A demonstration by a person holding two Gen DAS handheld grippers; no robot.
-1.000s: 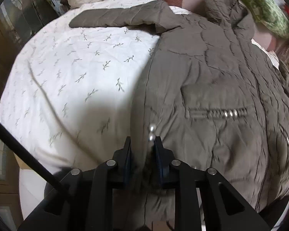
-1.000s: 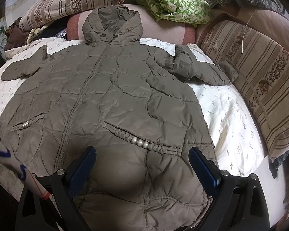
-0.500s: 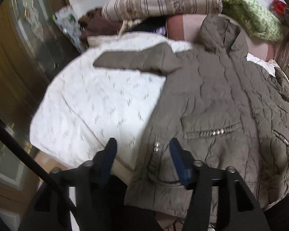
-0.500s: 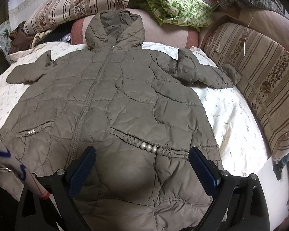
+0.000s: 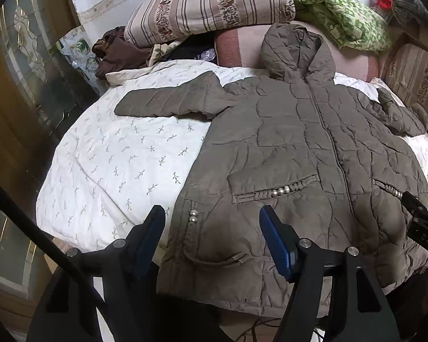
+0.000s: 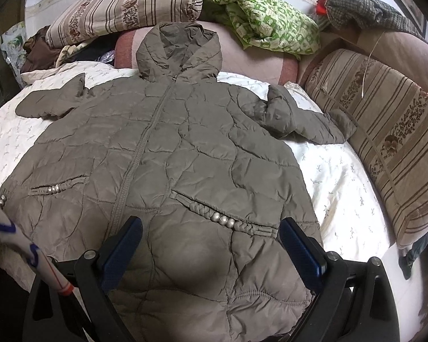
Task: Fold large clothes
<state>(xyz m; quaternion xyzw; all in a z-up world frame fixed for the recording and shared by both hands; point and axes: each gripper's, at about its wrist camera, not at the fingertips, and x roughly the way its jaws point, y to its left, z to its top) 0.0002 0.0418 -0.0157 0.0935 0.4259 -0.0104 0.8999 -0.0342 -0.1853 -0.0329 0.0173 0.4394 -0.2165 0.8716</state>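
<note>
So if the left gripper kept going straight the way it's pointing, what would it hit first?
Most likely the quilted coat: the open left gripper frames its lower side panel near the two pearl beads, with nothing between the fingers and the fabric. Depth is hard to judge through the fisheye.

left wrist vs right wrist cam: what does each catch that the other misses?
Only the left wrist view shows the wooden door with patterned glass and the left tool, open above the coat's hem corner.

Only the right wrist view shows the striped cushion along the right side, the whole right sleeve and the right tool, open over the lower hem.

Both show the olive hooded puffer coat lying flat and zipped on the white leaf-print sheet, plus the green patterned blanket.
</note>
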